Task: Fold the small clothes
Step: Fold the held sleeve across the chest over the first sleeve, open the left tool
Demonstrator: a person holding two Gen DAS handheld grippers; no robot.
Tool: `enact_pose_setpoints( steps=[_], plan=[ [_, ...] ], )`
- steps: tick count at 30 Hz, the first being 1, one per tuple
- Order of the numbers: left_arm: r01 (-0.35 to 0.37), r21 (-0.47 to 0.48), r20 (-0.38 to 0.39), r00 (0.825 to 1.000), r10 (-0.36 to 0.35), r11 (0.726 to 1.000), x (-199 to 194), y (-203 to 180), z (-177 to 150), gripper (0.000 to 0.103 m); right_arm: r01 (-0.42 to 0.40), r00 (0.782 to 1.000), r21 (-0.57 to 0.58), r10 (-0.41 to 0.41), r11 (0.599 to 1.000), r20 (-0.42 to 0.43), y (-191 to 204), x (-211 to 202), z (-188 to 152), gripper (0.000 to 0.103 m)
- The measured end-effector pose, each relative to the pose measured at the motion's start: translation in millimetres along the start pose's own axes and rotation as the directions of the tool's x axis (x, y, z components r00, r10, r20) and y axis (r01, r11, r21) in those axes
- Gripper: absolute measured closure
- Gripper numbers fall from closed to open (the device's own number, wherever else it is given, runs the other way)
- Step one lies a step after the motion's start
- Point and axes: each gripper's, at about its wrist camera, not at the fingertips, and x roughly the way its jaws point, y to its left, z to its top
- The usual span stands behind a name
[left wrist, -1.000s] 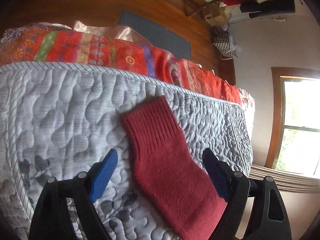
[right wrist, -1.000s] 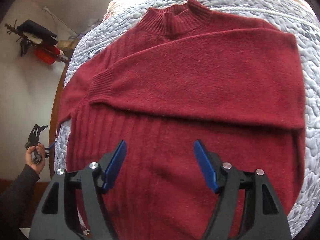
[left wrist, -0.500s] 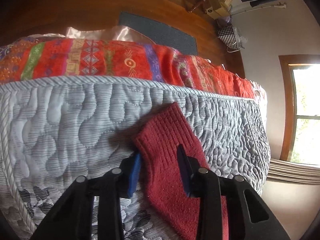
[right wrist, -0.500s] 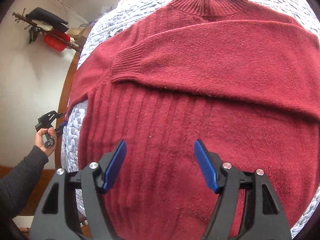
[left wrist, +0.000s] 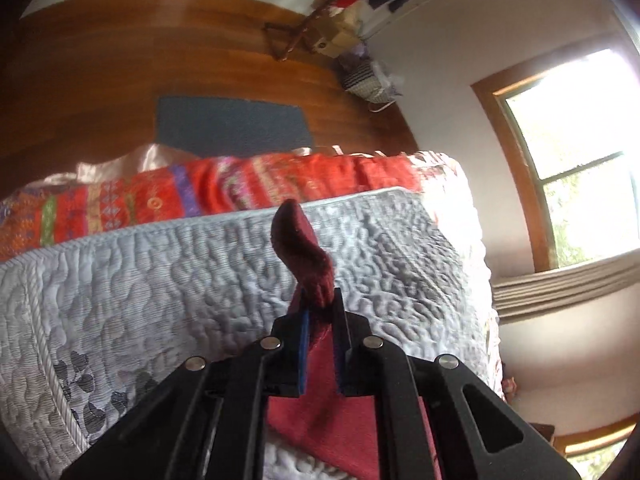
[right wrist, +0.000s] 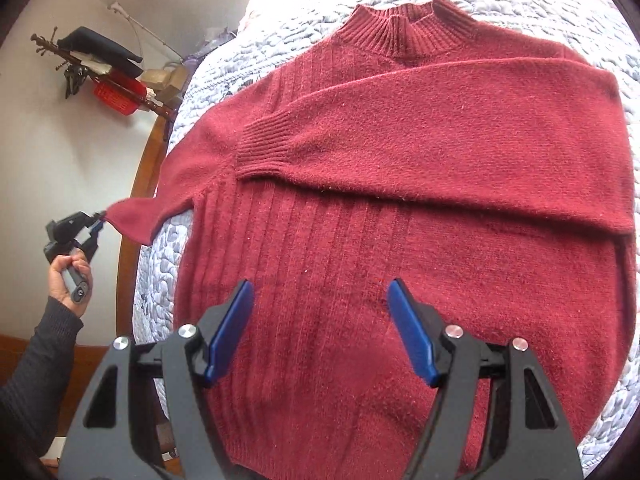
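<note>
Looking along our left gripper (left wrist: pixel 320 312), we see its blue pads pressed together on the cuff of the red sweater's (right wrist: pixel 400 220) sleeve (left wrist: pixel 304 248); the knit stands up out of the jaws at frame centre, lifted clear of the quilt, and more red cloth trails back under the fingers toward the lower edge. In the right wrist view the same gripper (right wrist: pixel 96 226) shows small at the left edge, held by a hand (right wrist: pixel 68 276) in a dark sleeve (right wrist: pixel 36 360), with the cuff stretched out past the bed's side.

Our right gripper (right wrist: pixel 320 332) hangs with its jaws spread wide, holding nothing, over the ribbed lower body of the sweater at bottom centre. The sweater lies flat, collar toward the top of the frame; its other sleeve (right wrist: pixel 440 132) is folded across the chest, cuff pointing left.

Beneath it all lies a pale grey quilted bedspread (left wrist: pixel 160 280). Beyond its corded far edge, in the left wrist view, a red patterned blanket (left wrist: pixel 140 204) runs across the frame, then a wooden floor (left wrist: pixel 160 52) with a dark blue mat (left wrist: pixel 232 126). A window (left wrist: pixel 580 152) glows at the right, and a rack of clutter (left wrist: pixel 360 8) sits at upper centre.

Bare quilt shows to the left of the sweater and along the top and right edges in the right wrist view.
</note>
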Motion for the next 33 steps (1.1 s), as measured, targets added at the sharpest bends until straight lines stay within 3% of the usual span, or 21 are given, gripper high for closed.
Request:
enact_pose_setpoints(
  steps=[3,7,11,16,23,33],
  plan=[
    [0.047,0.11,0.02,0.999,-0.05,0.993,-26.1,-54.4,-6.6,0.094,-0.01,1.0,0.011,0.01,1.0,0.023,-4.6,-13.7,-0.4,0.033],
    [0.125,0.258,0.002,0.991,-0.13,0.958,-50.9,-129.3,-31.0,0.094,-0.016,0.998,0.03,0.014,0.999,0.064,-15.7,-35.0,-3.3,0.033],
    [0.183,0.399,-0.037,0.982,-0.184,0.898,-63.6,-197.5,-72.8,0.094,-0.016,0.995,0.066,0.009,0.998,0.097,-33.5,-56.9,-9.4,0.033],
    [0.234,0.553,-0.125,0.972,-0.198,0.799,-54.4,-263.2,-140.4,0.094,-0.006,0.992,0.112,-0.009,0.994,0.13,-60.9,-83.0,-22.9,0.033],
    [0.299,0.639,-0.265,0.95,-0.162,0.708,-15.0,-306.4,-231.8,0.094,-0.009,0.988,0.214,-0.025,0.977,0.154,-104.8,-101.0,-43.6,0.033],
    [0.309,0.738,-0.406,0.913,0.03,0.6,66.1,-310.6,-339.9,0.094,-0.021,0.987,0.276,-0.023,0.961,0.157,-133.7,-98.6,-61.2,0.033]
  ],
)
